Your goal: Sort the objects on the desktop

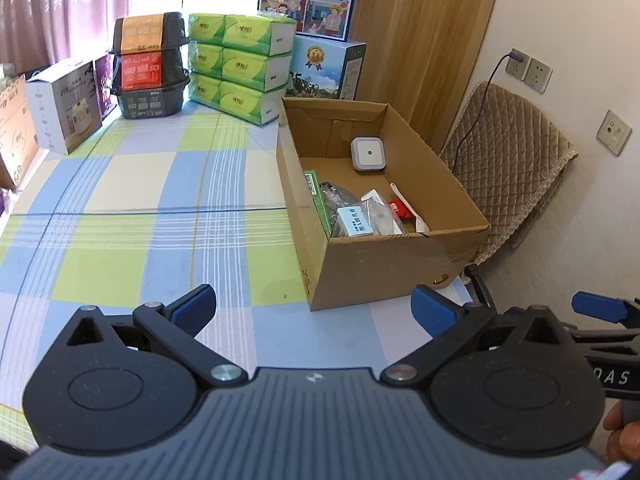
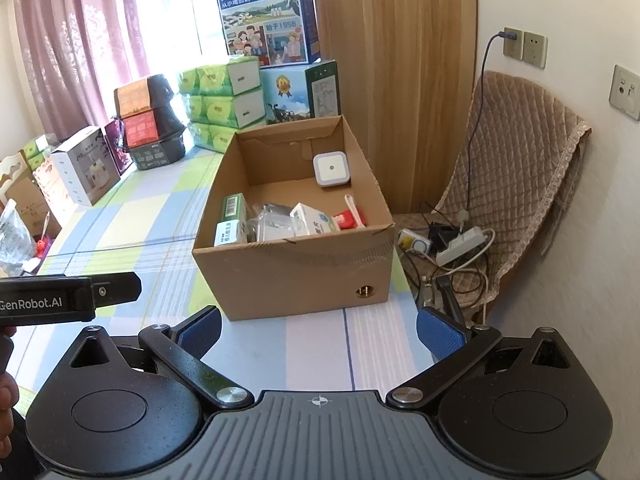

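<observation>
My left tool (image 1: 312, 312) and right tool (image 2: 318, 330) stand spread, empty. The cardboard box (image 2: 296, 272) wall hides its lower contents; labels unreadable.

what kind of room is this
Most likely a room in a home: a table under a checked cloth stacked with tissue packs and milk cartons, pink curtains at the window, and a padded chair.

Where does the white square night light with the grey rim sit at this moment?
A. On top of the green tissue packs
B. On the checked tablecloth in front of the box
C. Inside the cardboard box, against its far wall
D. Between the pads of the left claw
C. The night light lies inside the cardboard box at its far end, behind the packets, and both claws are open and empty.
</observation>
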{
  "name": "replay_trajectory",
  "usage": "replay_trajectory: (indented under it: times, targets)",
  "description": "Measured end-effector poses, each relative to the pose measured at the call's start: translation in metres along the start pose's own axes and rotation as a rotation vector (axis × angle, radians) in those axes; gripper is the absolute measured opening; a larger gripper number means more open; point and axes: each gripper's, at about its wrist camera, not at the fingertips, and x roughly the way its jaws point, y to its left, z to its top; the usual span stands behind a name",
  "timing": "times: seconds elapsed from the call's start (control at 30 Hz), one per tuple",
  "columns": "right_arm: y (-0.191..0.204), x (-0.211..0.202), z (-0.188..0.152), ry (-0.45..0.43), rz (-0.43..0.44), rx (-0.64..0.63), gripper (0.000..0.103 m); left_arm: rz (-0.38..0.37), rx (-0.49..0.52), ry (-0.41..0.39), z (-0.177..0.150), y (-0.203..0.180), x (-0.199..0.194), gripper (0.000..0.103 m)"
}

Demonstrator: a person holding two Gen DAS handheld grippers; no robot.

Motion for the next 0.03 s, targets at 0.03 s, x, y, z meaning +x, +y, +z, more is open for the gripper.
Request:
replay_trajectory:
  times: [0.03]
  targets:
    - [-0.0003, 0.0000, -0.0001, 0.000, 0.000, 0.001, 0.101, 0.001, 0.002, 0.001, -0.0001, -0.0006, 0.0002, 0.102]
